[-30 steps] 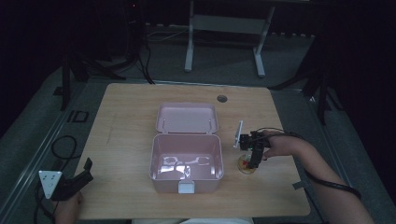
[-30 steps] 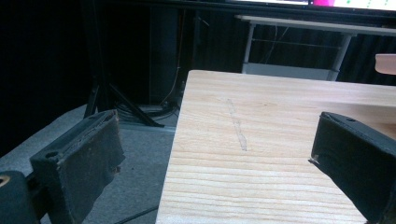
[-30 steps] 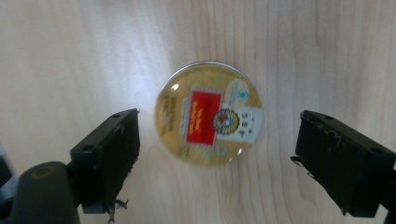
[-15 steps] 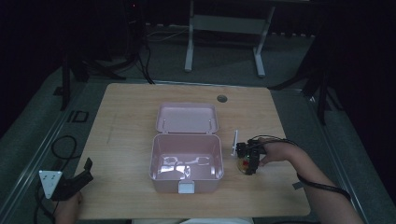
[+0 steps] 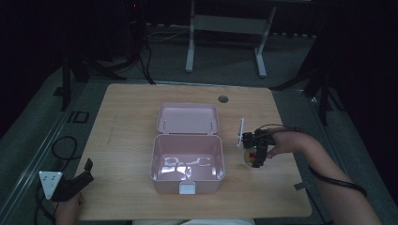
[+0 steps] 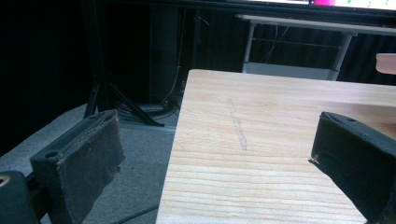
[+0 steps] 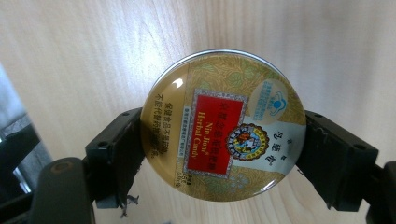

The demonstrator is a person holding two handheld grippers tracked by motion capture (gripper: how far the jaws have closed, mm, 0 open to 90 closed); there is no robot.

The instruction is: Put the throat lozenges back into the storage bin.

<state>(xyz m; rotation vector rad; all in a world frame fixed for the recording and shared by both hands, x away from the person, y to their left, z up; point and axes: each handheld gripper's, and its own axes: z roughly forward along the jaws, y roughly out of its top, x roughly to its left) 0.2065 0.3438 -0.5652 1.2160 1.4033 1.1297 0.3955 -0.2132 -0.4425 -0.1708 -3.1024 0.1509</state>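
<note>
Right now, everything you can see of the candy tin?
The candy tin is round, flat and metal, with a glossy gold lid, silver rim, red panel reading "Nin Jiom Herbal Candy", Chinese text and a tiger emblem. Lid shut, face up. The right claw clamps its rim from both sides. It sits over bare wood, right of the open pink box; whether it touches the table is unclear.
</note>
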